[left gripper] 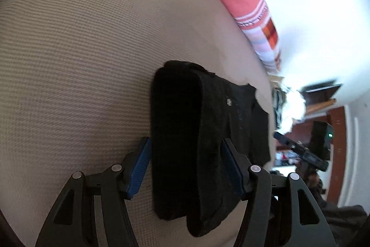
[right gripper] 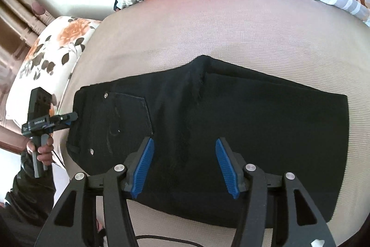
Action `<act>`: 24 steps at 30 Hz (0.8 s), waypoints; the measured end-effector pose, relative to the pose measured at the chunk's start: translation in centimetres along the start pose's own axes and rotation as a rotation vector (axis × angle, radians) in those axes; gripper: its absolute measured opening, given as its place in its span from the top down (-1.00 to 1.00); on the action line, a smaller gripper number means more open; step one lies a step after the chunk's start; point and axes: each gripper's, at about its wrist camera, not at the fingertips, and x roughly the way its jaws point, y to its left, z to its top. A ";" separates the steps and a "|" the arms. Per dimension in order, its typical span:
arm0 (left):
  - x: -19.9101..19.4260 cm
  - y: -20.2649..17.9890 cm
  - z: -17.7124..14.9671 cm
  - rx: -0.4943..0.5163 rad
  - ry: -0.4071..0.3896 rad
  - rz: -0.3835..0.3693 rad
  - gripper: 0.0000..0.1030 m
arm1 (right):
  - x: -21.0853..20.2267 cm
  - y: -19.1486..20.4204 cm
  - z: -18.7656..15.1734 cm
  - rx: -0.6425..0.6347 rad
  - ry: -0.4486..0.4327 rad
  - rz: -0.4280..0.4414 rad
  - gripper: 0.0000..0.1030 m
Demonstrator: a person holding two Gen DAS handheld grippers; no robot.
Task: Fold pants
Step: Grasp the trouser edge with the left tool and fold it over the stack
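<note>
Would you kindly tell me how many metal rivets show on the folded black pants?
2, in the right wrist view: one rivet above the back pocket, the other rivet below it. More may be hidden underneath.

My right gripper (right gripper: 184,166) has two black arms with round silver screws and blue ridged pads (right gripper: 143,168) on the inside. My left gripper (left gripper: 185,167) looks just the same, and from the right camera I see it as a black box with a grey handle and a small white label. My sleeve (right gripper: 27,196) is dark.
</note>
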 end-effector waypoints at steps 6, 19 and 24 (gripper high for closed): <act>0.8 0.5 0.9 -0.026 0.024 -0.111 -0.20 | 2.2 1.1 0.3 0.008 0.032 0.032 -0.04; 1.7 -4.5 -1.4 0.070 -0.138 0.231 0.32 | 1.4 1.0 0.1 -0.019 -0.024 0.049 -0.04; 1.6 -8.6 -2.3 0.098 -0.181 0.420 0.49 | -1.3 -2.3 -0.6 0.016 -0.089 0.015 -0.04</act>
